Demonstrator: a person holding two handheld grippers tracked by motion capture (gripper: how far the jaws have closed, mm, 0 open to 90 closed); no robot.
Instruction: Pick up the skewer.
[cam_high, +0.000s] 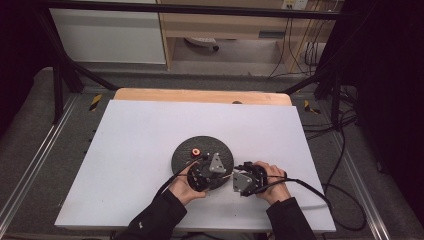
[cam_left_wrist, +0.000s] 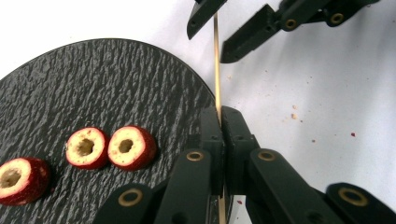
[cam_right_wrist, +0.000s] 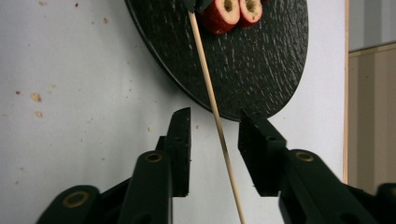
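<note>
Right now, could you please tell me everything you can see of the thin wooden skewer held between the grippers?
The thin wooden skewer is a pale, straight, bare stick, apparently bamboo. The left gripper is shut on it, jaws pressed together around it beside the edge of the round black textured plate. Its free length runs on between the open jaws of the right gripper, whose pads do not touch it. No fruit is threaded on the part in view; its ends cannot be seen.

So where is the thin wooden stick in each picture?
High view: too thin to make out between the two grippers, low centre.
Left gripper view: wooden stick runs up the middle, pinched in the left gripper.
Right gripper view: it slants between the right gripper jaws, untouched.
Shared landmark: black round plate.
</note>
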